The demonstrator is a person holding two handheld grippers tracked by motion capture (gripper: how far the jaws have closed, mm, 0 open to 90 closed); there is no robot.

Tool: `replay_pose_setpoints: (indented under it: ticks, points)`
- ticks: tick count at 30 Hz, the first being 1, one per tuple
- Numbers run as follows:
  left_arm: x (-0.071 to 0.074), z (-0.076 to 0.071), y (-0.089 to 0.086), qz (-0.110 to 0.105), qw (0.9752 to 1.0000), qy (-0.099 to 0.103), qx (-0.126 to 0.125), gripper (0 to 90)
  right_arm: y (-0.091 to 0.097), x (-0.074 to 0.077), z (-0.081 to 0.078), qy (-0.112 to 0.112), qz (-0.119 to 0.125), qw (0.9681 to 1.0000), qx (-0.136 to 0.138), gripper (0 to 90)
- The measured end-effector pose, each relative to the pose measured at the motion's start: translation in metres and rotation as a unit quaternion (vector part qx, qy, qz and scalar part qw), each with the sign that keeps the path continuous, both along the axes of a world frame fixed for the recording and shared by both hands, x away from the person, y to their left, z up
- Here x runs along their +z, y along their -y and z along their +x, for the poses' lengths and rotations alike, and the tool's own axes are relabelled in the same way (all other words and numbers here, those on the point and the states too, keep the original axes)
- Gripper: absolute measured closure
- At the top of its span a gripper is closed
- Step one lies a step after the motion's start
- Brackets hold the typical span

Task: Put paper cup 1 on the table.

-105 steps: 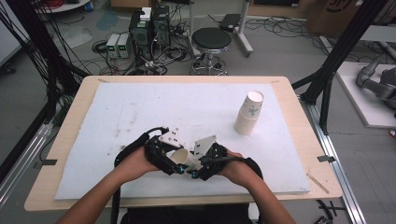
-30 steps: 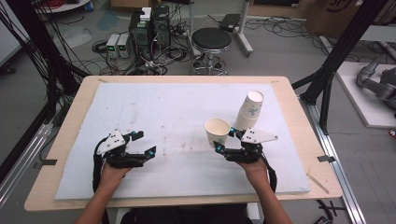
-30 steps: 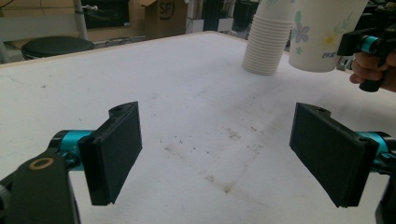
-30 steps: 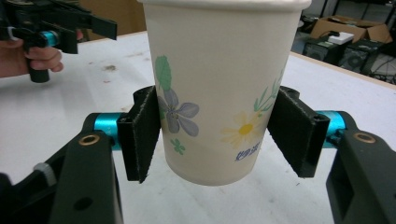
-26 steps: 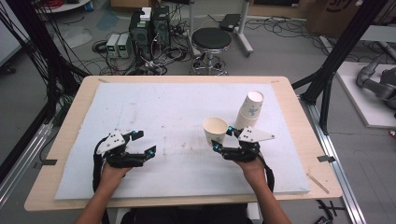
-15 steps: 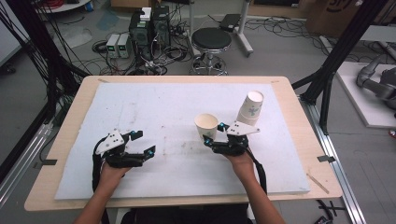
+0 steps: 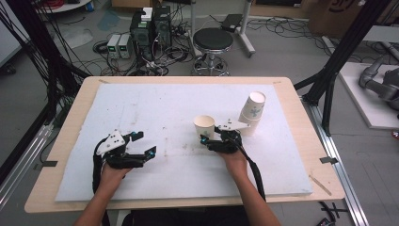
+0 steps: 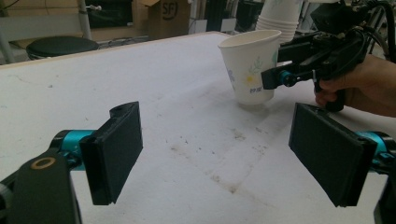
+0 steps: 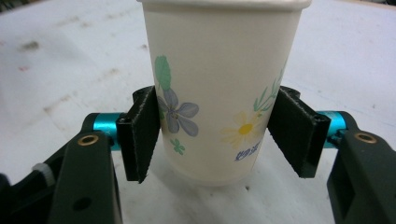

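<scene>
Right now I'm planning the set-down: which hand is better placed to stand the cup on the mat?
Right. The right gripper jaws already clasp the paper cup upright just above the mat; the left gripper sits open, apart.

Each hand carries a black tool: the left tool [image 7: 143, 145] and the right tool [image 7: 210, 139] both have 2 flat black jaws with dark textured pads [image 8: 119, 149] riding on turquoise metal sleeves [image 9: 103, 124]. Brass-ringed screw holes [image 9: 88, 139] mark the black arms below the jaws, and a pale grey 3-cornered plate [image 7: 113, 141] sits on top of each body. A black cable [image 7: 255, 175] trails back from each tool beside the bare forearm, with no sleeve in sight.
</scene>
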State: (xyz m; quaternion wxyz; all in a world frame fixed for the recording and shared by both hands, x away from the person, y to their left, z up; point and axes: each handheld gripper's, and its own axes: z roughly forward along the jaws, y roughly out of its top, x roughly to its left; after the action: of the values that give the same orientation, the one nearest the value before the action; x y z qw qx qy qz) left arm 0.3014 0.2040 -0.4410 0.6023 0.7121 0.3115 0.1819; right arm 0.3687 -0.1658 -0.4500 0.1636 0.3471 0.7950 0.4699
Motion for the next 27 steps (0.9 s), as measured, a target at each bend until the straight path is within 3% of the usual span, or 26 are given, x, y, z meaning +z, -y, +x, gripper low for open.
replay_pose_setpoints:
  ticks: [8,16,20,23,27]
  points:
    - [0.0,0.0,0.0,0.002,1.0,-0.002,0.001,17.8,0.0,0.001,-0.001,-0.023,-0.028,0.9993,0.002,36.4]
    - [0.0,-0.001,0.0,0.002,1.0,-0.009,0.0,18.5,0.0,0.003,-0.008,-0.013,-0.074,0.9972,0.01,34.3]
    - [0.001,-0.001,0.001,0.001,0.9999,-0.012,-0.003,20.1,0.003,-0.001,-0.009,-0.02,-0.067,0.9976,0.005,30.5]
    - [0.001,-0.001,0.001,0.0,0.9999,-0.017,-0.001,19.5,0.007,0.002,-0.011,-0.013,-0.055,0.9984,0.002,22.3]
    - [0.0,0.0,0.0,-0.008,0.9997,-0.025,0.003,17.3,0.017,0.008,-0.019,-0.014,-0.053,0.9984,0.012,21.4]
